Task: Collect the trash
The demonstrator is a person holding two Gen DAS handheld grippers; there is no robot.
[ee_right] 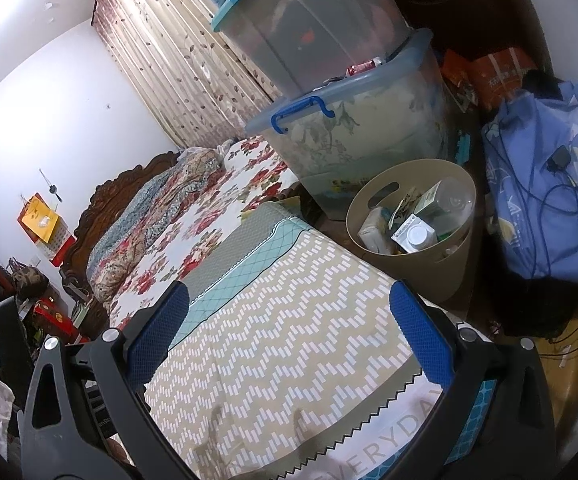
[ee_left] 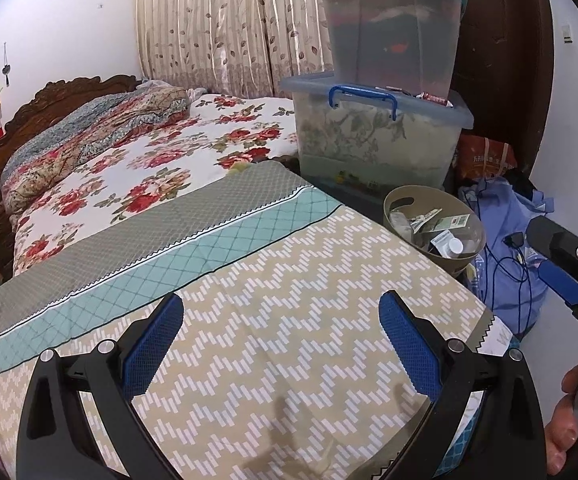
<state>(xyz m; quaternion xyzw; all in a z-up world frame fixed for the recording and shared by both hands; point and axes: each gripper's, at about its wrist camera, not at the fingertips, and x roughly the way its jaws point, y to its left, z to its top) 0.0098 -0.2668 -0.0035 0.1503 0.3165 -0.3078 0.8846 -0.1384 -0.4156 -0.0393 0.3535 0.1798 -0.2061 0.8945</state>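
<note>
**Both jaws spread and empty over the patterned cloth**

Here, the jaws of the left gripper [ee_left: 281,344] are seen spread wide, with nothing held between the blue pads [ee_left: 151,346]. The same is seen of the right gripper [ee_right: 289,340]: its jaws stand apart and empty. Beneath both, a zigzag-patterned cloth [ee_left: 289,300] with a teal band is spread flat over a raised surface; no loose trash is seen on it. At the cloth's far right corner, just beside its edge, a beige bin [ee_right: 409,216] is placed, and trash is gathered inside it: a white-capped bottle [ee_right: 417,236], cartons and paper scraps. Behind the bin, two clear storage boxes [ee_left: 381,136] are stacked, the lower one fitted with a blue handle. To the bin's right, a blue bag [ee_right: 545,200] draped with dark cables is seen. Farther left, a bed [ee_left: 149,152] with floral covers is set against a curtain [ee_left: 225,28].
</note>
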